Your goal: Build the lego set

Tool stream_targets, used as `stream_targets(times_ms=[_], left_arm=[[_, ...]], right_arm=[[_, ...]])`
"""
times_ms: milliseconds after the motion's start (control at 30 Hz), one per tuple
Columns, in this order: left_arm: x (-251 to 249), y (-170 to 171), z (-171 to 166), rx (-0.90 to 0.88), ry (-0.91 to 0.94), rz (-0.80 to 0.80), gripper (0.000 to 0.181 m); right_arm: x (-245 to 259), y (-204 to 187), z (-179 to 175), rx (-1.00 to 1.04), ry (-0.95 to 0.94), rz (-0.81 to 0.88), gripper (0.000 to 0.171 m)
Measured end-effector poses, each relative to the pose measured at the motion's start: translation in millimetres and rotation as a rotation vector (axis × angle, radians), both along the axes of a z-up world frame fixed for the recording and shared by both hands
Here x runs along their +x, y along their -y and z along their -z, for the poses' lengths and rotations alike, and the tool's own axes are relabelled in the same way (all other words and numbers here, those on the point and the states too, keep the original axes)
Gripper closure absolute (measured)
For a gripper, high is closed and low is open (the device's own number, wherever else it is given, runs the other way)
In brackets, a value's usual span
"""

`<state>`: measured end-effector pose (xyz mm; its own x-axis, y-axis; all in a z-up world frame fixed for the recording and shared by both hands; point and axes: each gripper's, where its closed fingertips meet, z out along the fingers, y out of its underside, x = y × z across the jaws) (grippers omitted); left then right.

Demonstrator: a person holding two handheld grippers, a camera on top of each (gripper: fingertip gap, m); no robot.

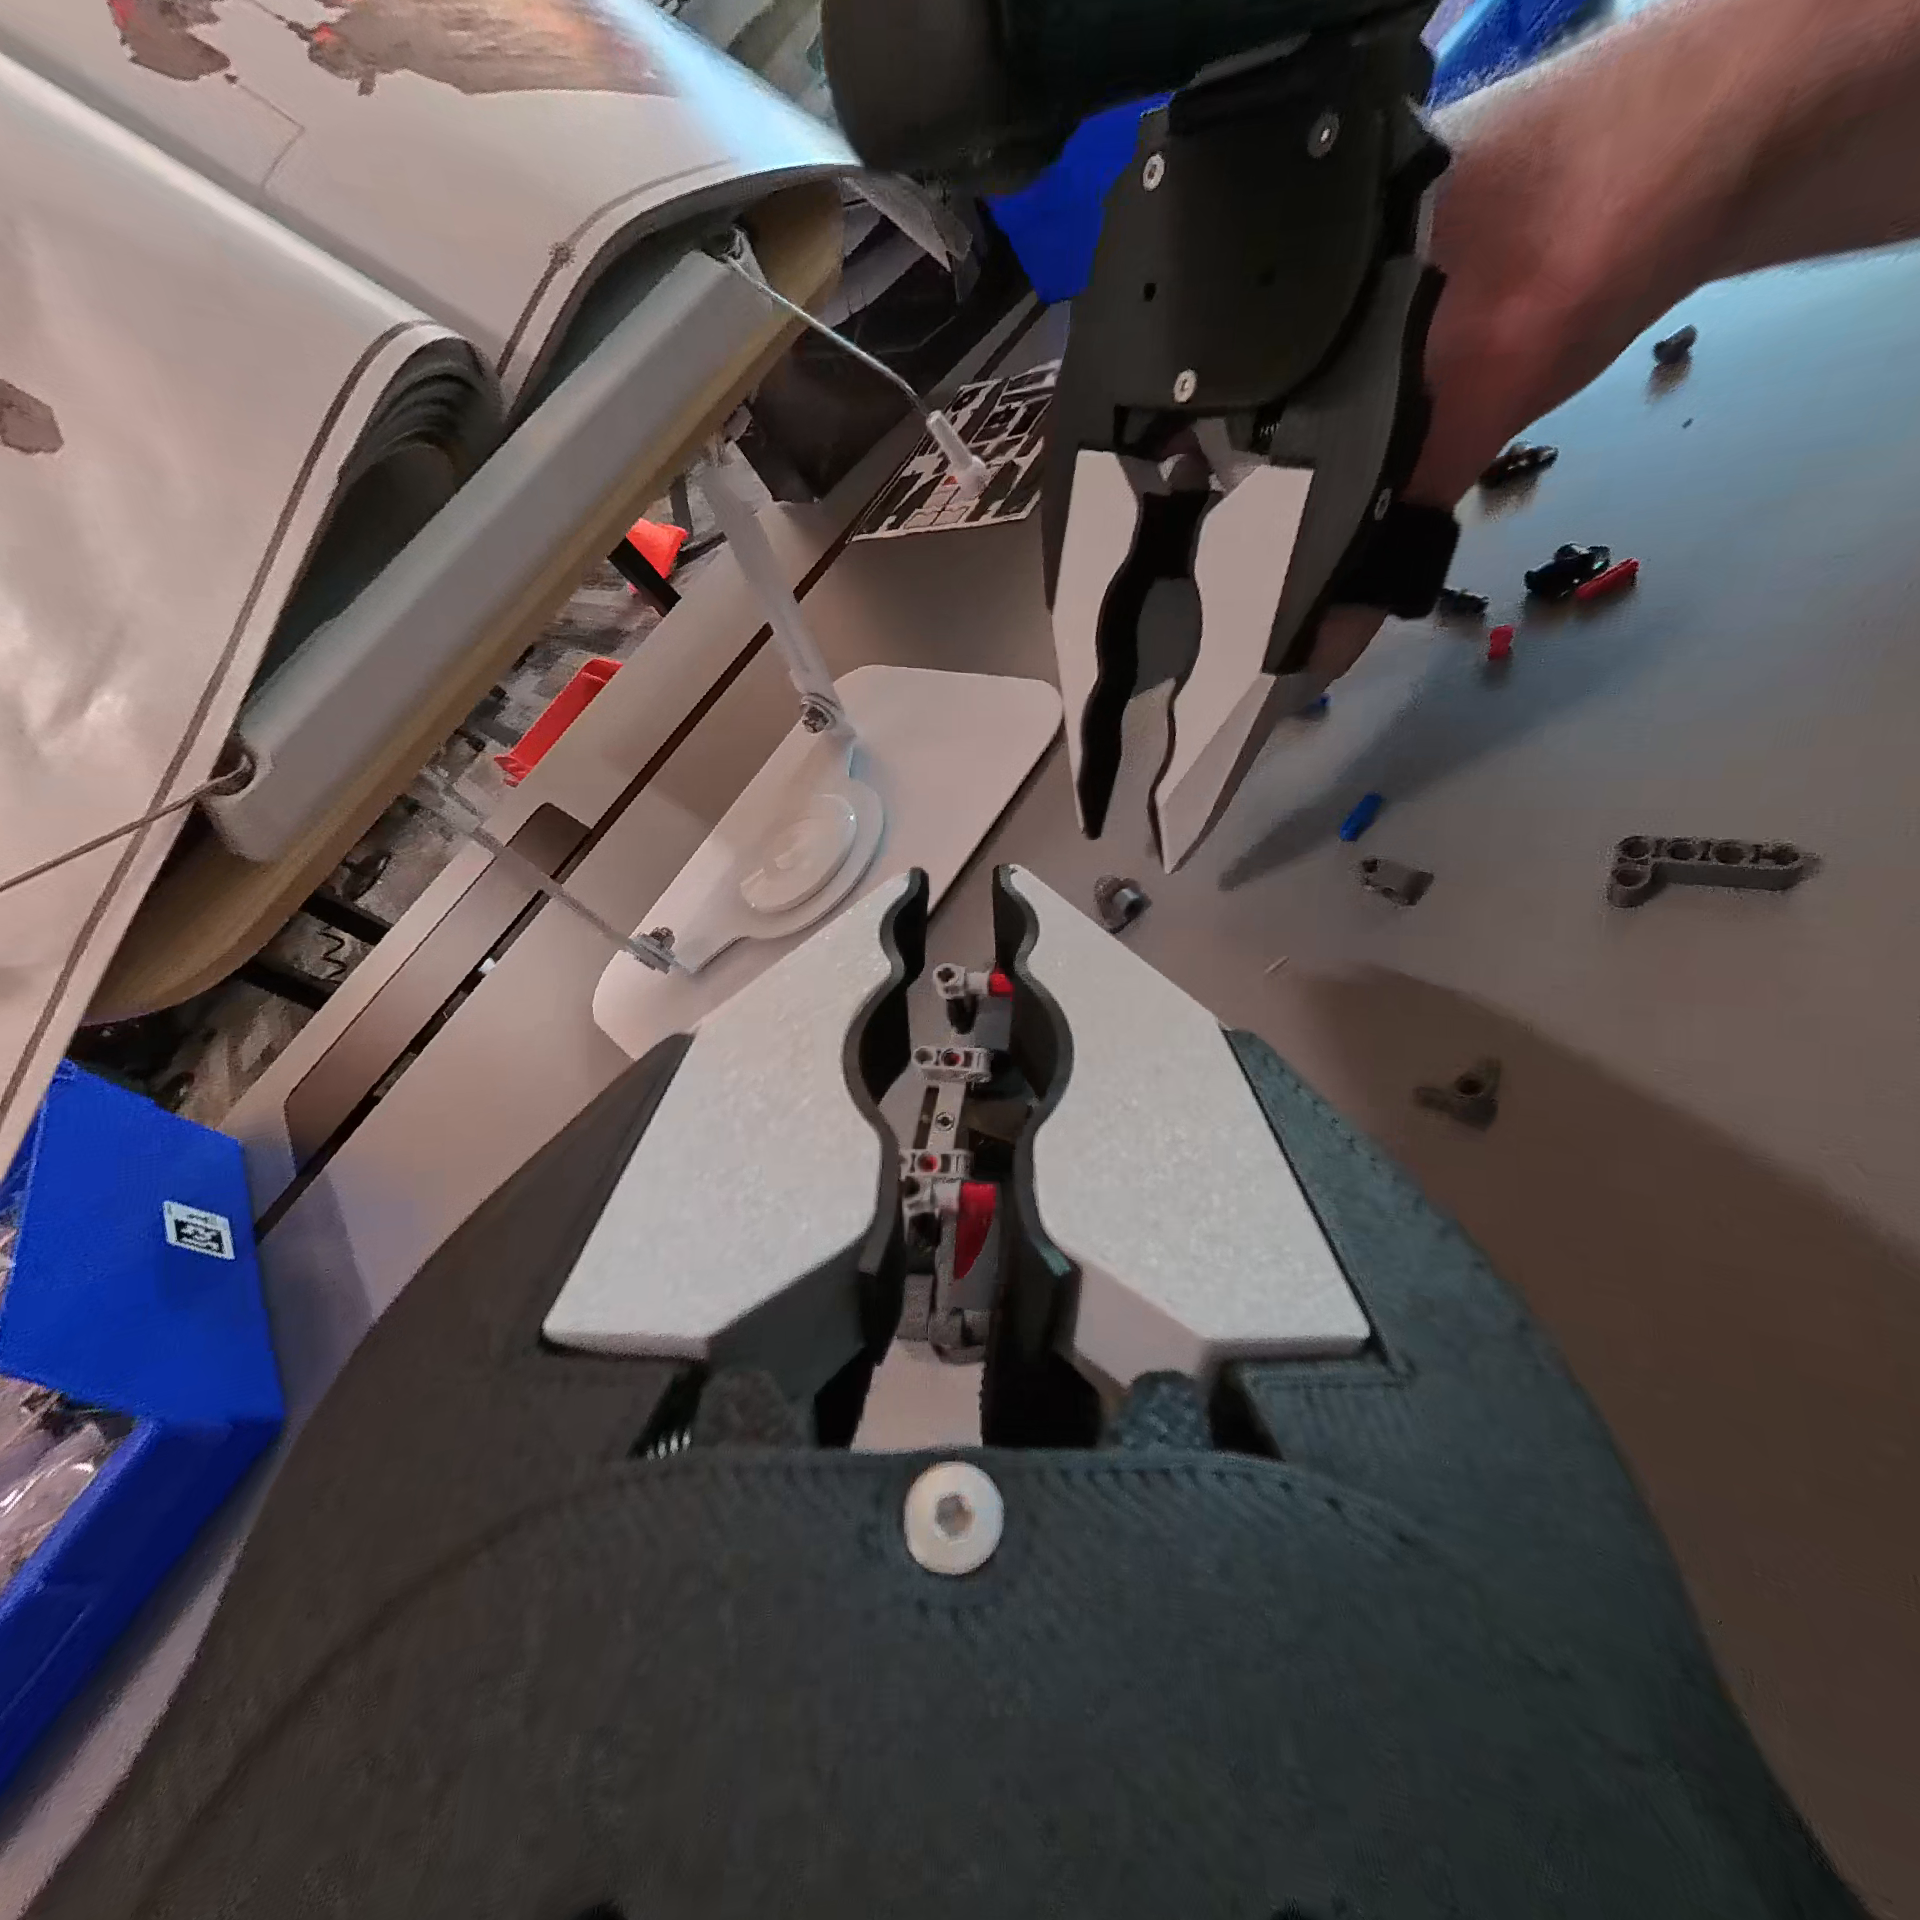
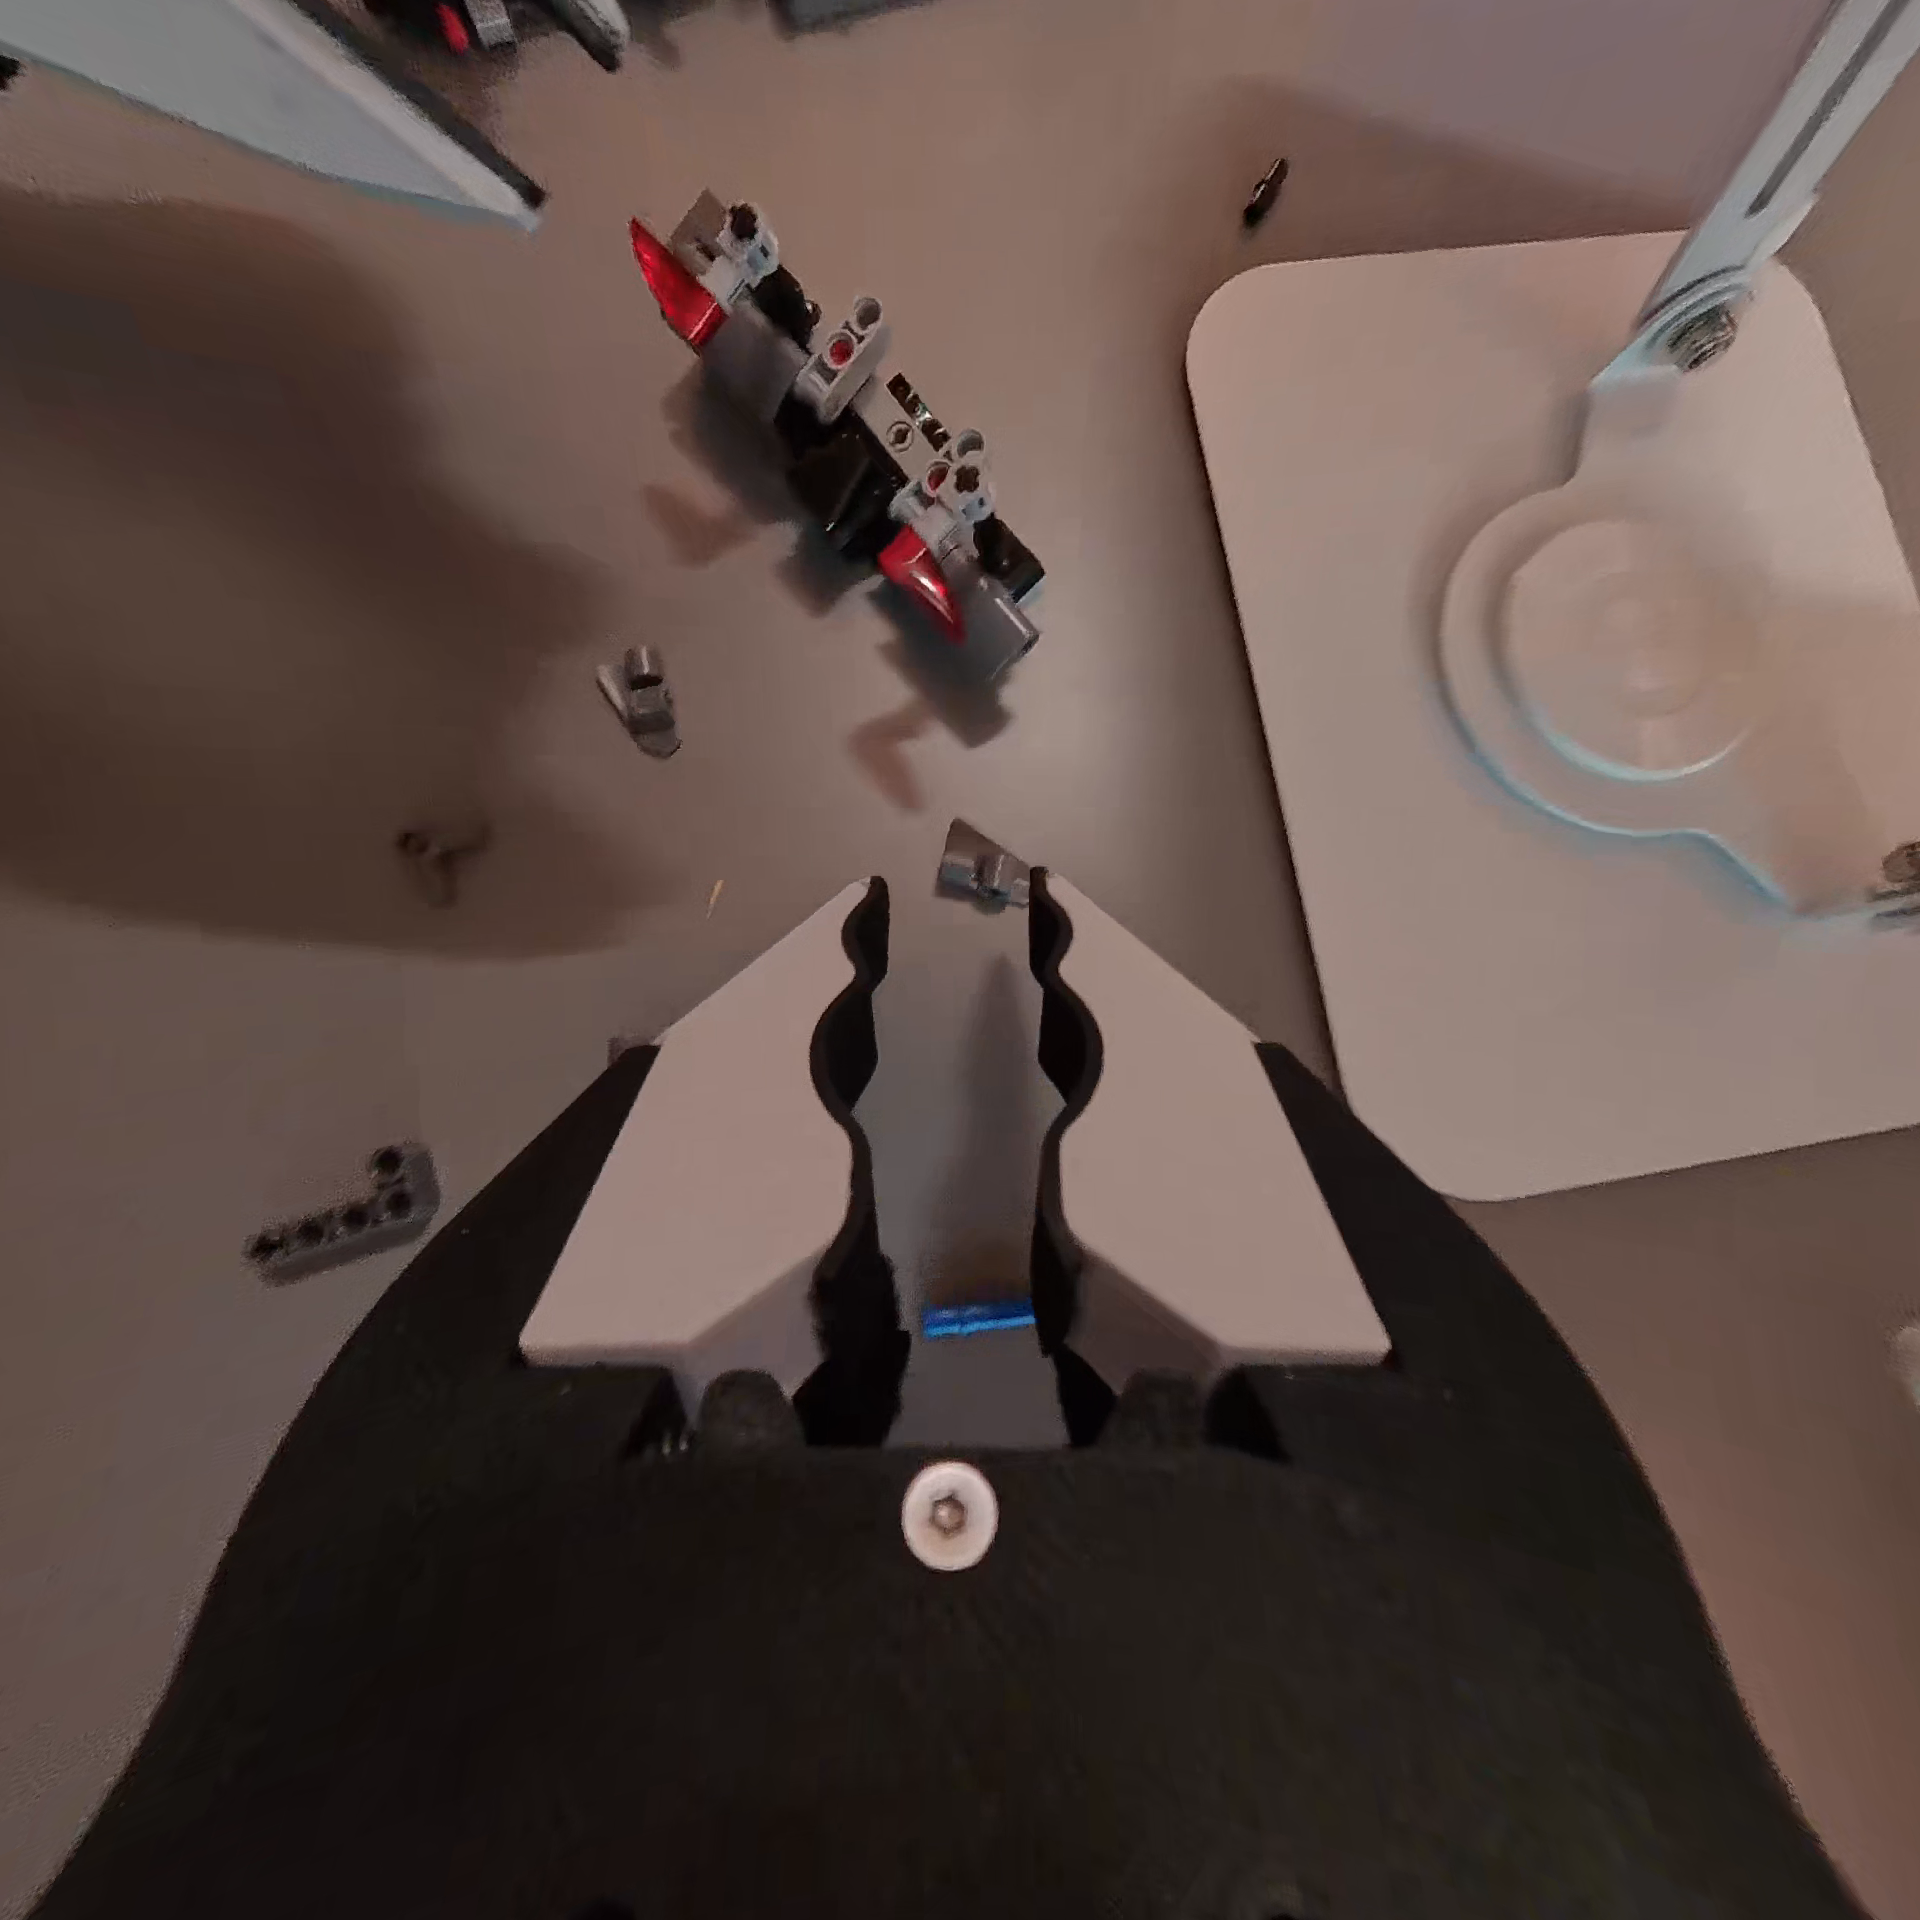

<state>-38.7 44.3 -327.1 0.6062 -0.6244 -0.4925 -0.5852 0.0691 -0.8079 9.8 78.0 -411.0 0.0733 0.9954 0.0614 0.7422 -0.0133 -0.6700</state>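
Closest to the lens, the black-bodied left gripper [image 1: 961, 883] hung over the grey tabletop [image 2: 312, 987], its white-faced fingers parted by a narrow gap and holding nothing. Through that gap the task's piece showed: a long grey-and-black lego assembly with red curved tips [image 2: 842, 416], lying flat and free on the table.

In the left wrist view, a large open instruction booklet on a wire-armed stand [image 1: 312, 312] filled the 10 o'clock quarter. The right gripper [image 1: 1127, 831], gripped by a person's hand [image 1: 1558, 260], pointed down from 1 o'clock, fingers spread, with nothing seen between their tips. The stand's white rounded base plate [image 2: 1455, 987] lay at 3 o'clock in the right wrist view. A blue plastic bin [image 1: 125, 1299] sat at 8 o'clock in the left view.

From the right gripper's camera, the assembly lay at 12 o'clock, well clear of the fingertips. A grey L-shaped beam with holes [image 2: 343, 1210] rested at 8 o'clock, and a small grey wedge-like piece [image 2: 639, 696] at 11 o'clock. A tiny grey connector [image 2: 977, 868] sat just beside the right-hand fingertip. A short blue pin [image 2: 977, 1320] showed deep in the gap; whether the fingers touched it could not be told.
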Motion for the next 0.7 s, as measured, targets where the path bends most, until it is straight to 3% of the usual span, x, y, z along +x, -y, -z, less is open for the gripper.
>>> stream_targets(times_ms=[167,267,500,700], left_arm=[[-4,2,1,-0.002,-0.003,0.001,0.171],[-5,2,2,-0.004,0.001,0.004,0.171],[2,5,4,-0.021,0.007,0.035,0.171],[10,4,7,-0.069,0.029,0.015,0.171]], right_arm=[[-10,-3,13,-0.061,0.045,0.033,0.141],[-10,-7,19,-0.048,0.068,0.055,0.154],[-10,3,18,-0.018,0.041,0.002,0.158],[-8,15,-15,0.105,-0.103,-0.039,0.158]])
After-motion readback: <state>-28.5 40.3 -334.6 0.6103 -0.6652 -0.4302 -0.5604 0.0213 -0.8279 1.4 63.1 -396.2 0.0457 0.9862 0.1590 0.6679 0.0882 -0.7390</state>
